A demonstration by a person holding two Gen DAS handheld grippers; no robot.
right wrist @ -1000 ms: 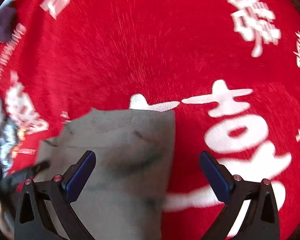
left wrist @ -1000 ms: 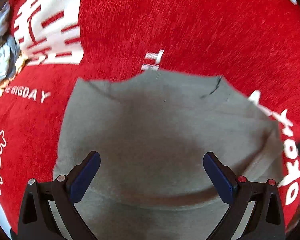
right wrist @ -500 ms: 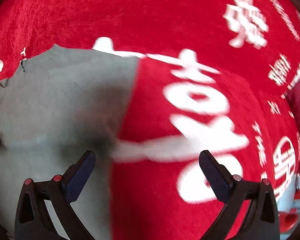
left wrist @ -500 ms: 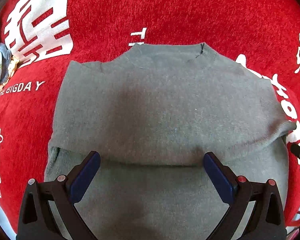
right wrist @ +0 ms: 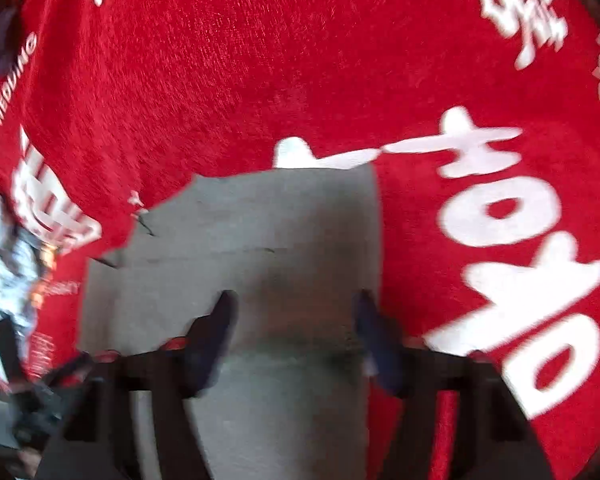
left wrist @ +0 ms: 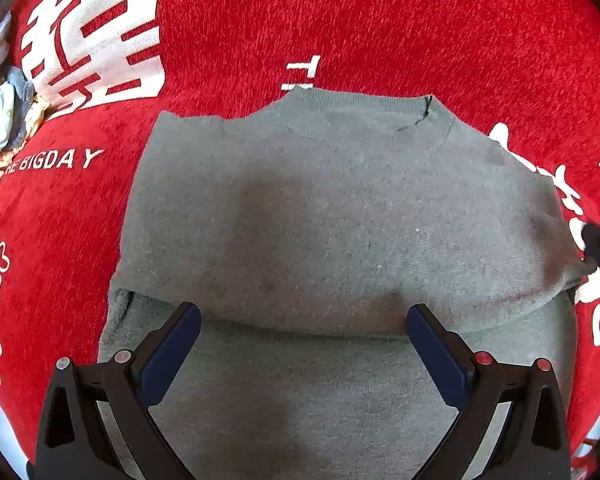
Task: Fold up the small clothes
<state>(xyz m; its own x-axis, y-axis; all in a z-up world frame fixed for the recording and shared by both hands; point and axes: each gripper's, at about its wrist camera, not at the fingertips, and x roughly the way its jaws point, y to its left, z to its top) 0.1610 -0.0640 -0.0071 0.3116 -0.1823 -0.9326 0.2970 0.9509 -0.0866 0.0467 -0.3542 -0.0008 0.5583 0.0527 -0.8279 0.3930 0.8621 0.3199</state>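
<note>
The grey top (left wrist: 340, 216) lies on the red cloth (left wrist: 380, 32), its lower part already folded up — further folds remain. Left gripper (left wrist: 303, 328) hovers released; right gripper (right wrist: 294, 320) is closing over the top's right edge, grip uncertain.

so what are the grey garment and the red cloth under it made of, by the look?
Grey garment: looks like a soft matte knit, likely cotton jersey or fleece; fine fuzz, pale lint specks and a ribbed collar band show. Red cloth: short-pile plush or velour, by its directional nap and slight sheen, with flat white lettering. Fibre content cannot be confirmed.
</note>
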